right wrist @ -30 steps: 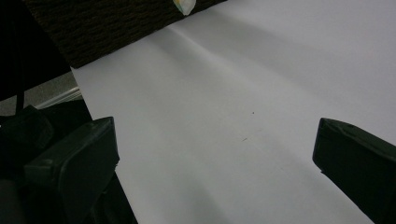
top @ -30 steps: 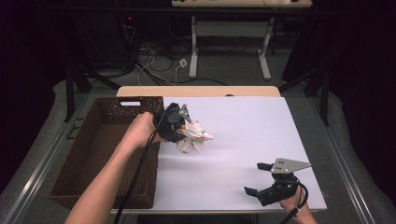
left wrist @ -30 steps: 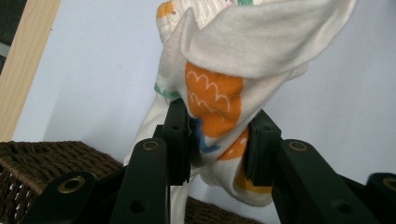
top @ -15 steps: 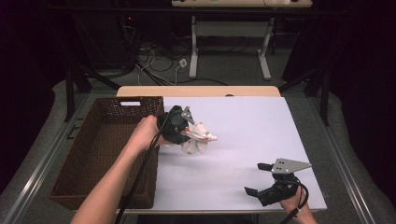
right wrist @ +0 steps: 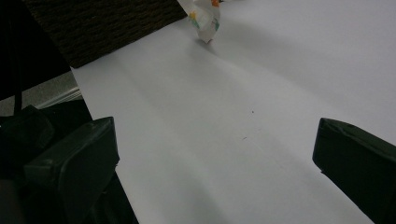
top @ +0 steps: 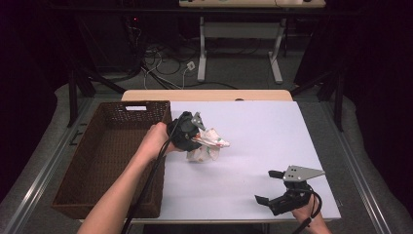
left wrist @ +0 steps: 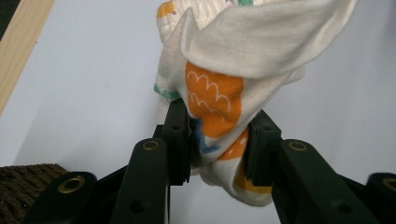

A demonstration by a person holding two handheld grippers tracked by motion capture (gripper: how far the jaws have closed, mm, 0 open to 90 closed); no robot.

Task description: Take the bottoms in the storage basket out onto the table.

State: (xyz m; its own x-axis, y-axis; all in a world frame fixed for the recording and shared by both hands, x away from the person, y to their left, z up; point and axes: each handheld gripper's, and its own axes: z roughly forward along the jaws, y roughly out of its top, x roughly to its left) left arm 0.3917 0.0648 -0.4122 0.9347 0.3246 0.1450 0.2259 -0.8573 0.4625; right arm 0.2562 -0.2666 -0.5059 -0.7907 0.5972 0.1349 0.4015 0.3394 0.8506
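A: What do the left tongs (left wrist: 218, 149) have hold of?

B: A soft, crumpled cream cloth with orange, blue and green printed patches (left wrist: 224, 93). The two flat black pads pinch a bunched fold of it between them, and the fabric drapes out past their tips in loose folds.

A: And seen from the high view?

B: The left tongs (top: 195, 139) carry the cloth (top: 207, 146) just past their tips, its lower end hanging down to the smooth white counter (top: 263, 126). The cloth sits just beside the dark brown woven wicker basket (top: 104, 161), a deep rectangular thing with a coarse weave, which lies on the hand side of those tongs.

A: The right tongs?

B: The right tongs (top: 277, 187) rest low at the near corner of the counter with jaws spread wide, nothing between them. A grey three-cornered metal plate (top: 302, 173) sits on top. In the right gripper view, bare matte counter (right wrist: 243, 121) stretches between the blunt black jaws, and far ahead of them hangs the tip of the cloth (right wrist: 204, 18), with the rough basket wall (right wrist: 107, 23) beside it.
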